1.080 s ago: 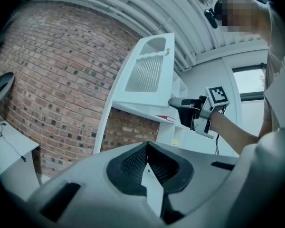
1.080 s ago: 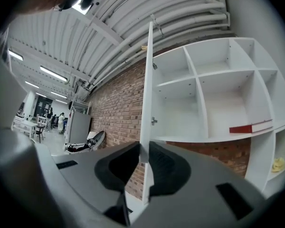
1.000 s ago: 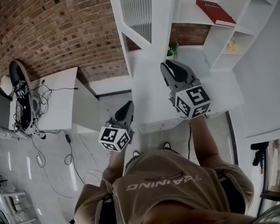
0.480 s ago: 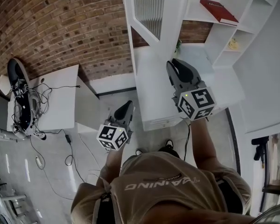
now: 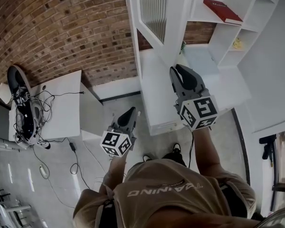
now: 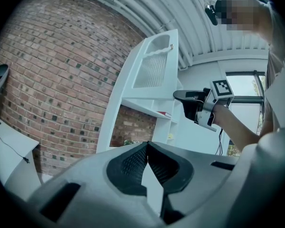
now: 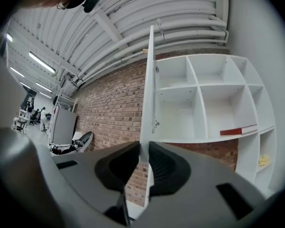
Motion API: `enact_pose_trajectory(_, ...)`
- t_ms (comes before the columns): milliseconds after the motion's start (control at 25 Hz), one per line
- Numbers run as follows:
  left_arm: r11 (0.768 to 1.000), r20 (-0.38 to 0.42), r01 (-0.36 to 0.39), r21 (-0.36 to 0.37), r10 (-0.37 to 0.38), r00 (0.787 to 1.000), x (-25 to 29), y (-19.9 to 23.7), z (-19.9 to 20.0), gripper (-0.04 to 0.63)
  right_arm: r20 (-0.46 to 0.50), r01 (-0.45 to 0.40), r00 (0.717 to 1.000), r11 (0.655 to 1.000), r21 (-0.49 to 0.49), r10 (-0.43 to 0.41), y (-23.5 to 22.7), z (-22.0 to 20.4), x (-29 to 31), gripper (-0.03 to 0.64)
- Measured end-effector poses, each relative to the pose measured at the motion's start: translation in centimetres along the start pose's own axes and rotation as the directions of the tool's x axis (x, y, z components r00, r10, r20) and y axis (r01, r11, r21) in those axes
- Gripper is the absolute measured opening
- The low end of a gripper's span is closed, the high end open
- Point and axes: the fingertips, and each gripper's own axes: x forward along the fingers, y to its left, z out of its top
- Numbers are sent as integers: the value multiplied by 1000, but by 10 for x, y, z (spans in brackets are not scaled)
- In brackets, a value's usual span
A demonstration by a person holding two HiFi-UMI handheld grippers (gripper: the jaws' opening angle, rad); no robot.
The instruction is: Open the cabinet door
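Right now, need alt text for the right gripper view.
The right gripper is clamped on the edge of a white cabinet door, which is seen edge-on and stands open. Behind it are white shelves with a red book lying on one, and a brick wall stretches to the left.

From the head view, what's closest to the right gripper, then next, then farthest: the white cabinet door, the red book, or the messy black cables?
1. White cabinet door, its edge pinched in the right gripper.
2. Red book, on an upper shelf to the right.
3. Tangled black cables, on the white table far left.
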Motion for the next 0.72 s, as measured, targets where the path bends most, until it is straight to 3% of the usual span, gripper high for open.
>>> enact_pose_trajectory(280,1000,7,0,-3,1,1000,-13,13,0,8,-20,17,1000,999,-34,-17,23,2,7,64)
enact_pose_trajectory(720,998,22,-56,-16,56,998,-40,35,0,8,-16,-43,999,998,-49,42,63,3,19,64)
